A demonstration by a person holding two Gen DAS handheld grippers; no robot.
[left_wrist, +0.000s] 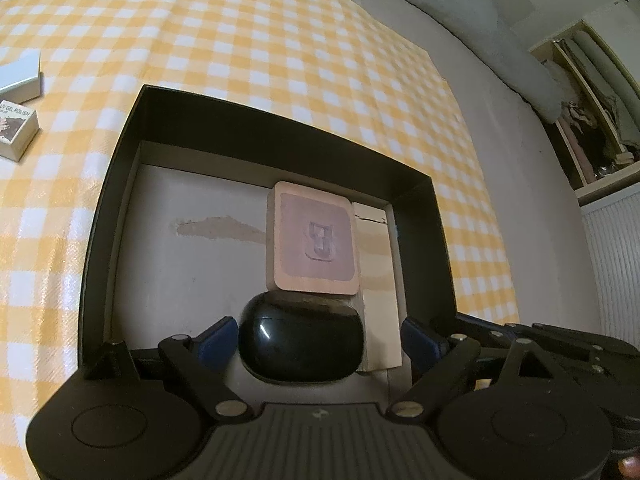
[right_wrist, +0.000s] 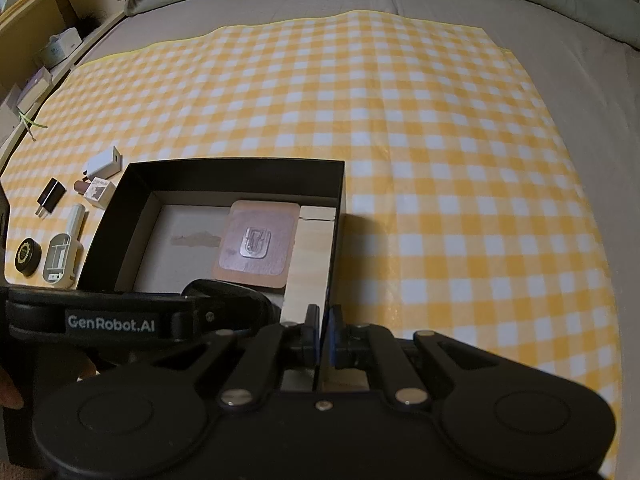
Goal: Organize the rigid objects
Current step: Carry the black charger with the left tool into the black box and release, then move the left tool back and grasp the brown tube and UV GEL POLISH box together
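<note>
Left fingers [left_wrist: 224, 340] apart, straddling black case [left_wrist: 301, 340] set inside black box [left_wrist: 120, 184], likely just placed. Right gripper [right_wrist: 323, 334] fingers together, pinching the box's right wall, likely steadying it.

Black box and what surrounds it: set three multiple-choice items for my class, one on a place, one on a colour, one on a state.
1. Where does the black oval case lie?
A. On the cloth
B. Inside the black box
C. On a shelf

2. What colours is the checked cloth?
A. Blue and white
B. Red and white
C. Yellow and white

3. How is the left hand-held gripper?
A. Open
B. Shut on the case
C. Out of view

Key: B, the box walls surround the case; C, yellow and white squares; A, its right pad stands clear of the case.
</note>
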